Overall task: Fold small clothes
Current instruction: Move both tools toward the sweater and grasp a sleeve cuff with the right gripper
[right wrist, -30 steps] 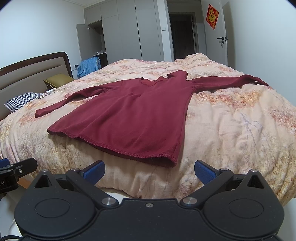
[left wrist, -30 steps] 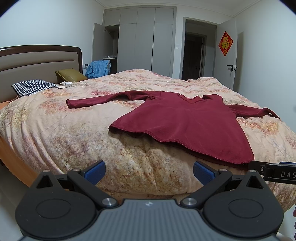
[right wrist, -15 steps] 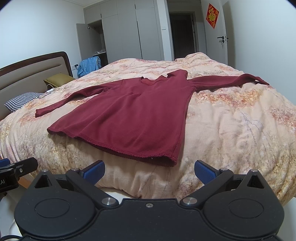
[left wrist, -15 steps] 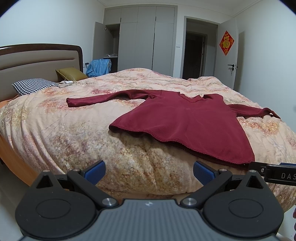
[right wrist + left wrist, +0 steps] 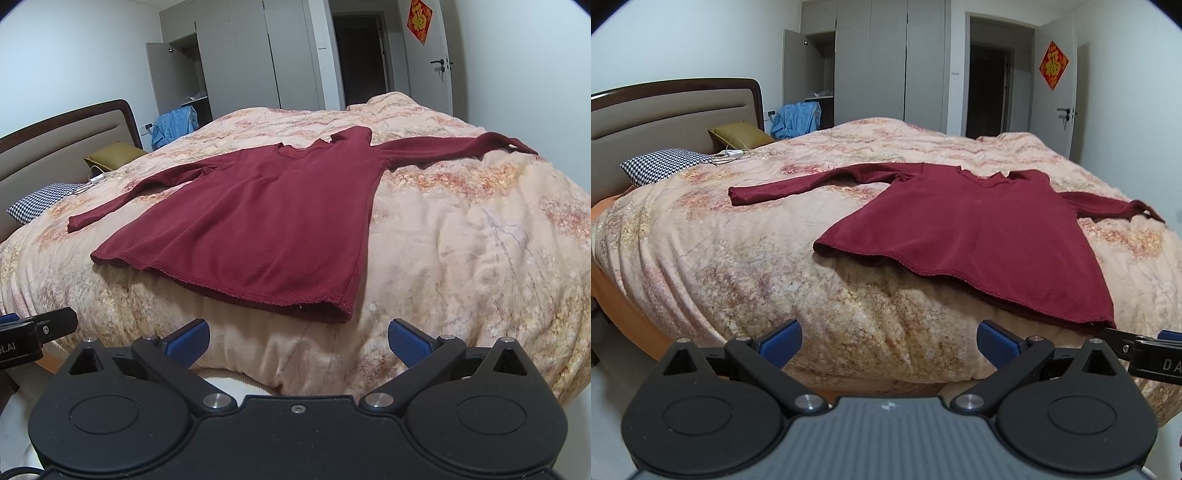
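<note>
Maroon knit top (image 5: 979, 236) flat on mottled quilt (image 5: 738, 258), sleeves outspread, both grippers' blue-padded jaws wide, empty

Bedroom with plain white walls (image 5: 683, 40). A bed (image 5: 701, 236) under a peach floral quilt fills the middle; padded headboard (image 5: 665, 114) with dark wood trim at the left. A houndstooth pillow (image 5: 661, 166) and an olive cushion (image 5: 738, 134) lie at the head end. Grey floor-to-ceiling wardrobe (image 5: 886, 62) on the far wall, one door open. Beside it, a dark doorway (image 5: 990, 96); its white door (image 5: 1060, 96) carries a red diamond decoration (image 5: 1052, 65).
</note>
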The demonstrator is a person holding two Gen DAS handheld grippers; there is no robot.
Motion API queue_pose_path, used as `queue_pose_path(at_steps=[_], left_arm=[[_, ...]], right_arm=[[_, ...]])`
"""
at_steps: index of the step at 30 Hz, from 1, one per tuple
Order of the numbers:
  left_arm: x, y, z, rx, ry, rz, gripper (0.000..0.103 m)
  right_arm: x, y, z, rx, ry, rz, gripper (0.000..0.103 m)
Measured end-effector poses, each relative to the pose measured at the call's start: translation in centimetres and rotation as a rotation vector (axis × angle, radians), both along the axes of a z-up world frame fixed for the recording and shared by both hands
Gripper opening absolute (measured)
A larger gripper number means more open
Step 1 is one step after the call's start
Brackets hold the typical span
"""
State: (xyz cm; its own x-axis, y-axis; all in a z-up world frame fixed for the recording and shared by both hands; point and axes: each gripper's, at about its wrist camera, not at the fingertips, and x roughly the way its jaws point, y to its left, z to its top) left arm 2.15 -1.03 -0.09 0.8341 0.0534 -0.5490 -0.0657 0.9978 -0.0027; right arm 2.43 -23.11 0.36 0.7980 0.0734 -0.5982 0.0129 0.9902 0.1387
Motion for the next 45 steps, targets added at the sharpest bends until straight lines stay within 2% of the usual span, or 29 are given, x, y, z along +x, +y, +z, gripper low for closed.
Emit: queue_pose_path(at_steps=[7, 10, 20, 30, 38, 45], left_arm=[[1.7, -1.0, 1.2, 0.054, 0.057, 0.021, 0.103], [2.8, -1.3, 1.8, 0.074, 0.066, 0.036, 0.103], [8.6, -3.6, 4.2, 0.145, 0.062, 0.025, 0.103], [18.9, -9.3, 5.2, 0.212, 0.033, -0.047, 0.103], [27.4, -14.4, 3.9, 0.204, 0.039, -0.097, 0.103], [33.4, -18.4, 1.7, 0.218, 0.044, -0.155, 0.103]], right_arm=[[1.5, -2.3, -0.3, 0.087, 0.053, -0.059, 0.103], [2.2, -3.4, -0.2, 0.099, 0.042, -0.076, 0.103], [6.5, -7.6, 0.7, 0.067, -0.126, -0.105, 0.103], [13.3, -15.5, 0.5, 0.023, -0.297, -0.167, 0.103], [19.9, -22.4, 0.6, -0.066, -0.266, -0.238, 0.103], [24.9, -28.3, -0.6, -0.033, -0.188, -0.297, 0.103]])
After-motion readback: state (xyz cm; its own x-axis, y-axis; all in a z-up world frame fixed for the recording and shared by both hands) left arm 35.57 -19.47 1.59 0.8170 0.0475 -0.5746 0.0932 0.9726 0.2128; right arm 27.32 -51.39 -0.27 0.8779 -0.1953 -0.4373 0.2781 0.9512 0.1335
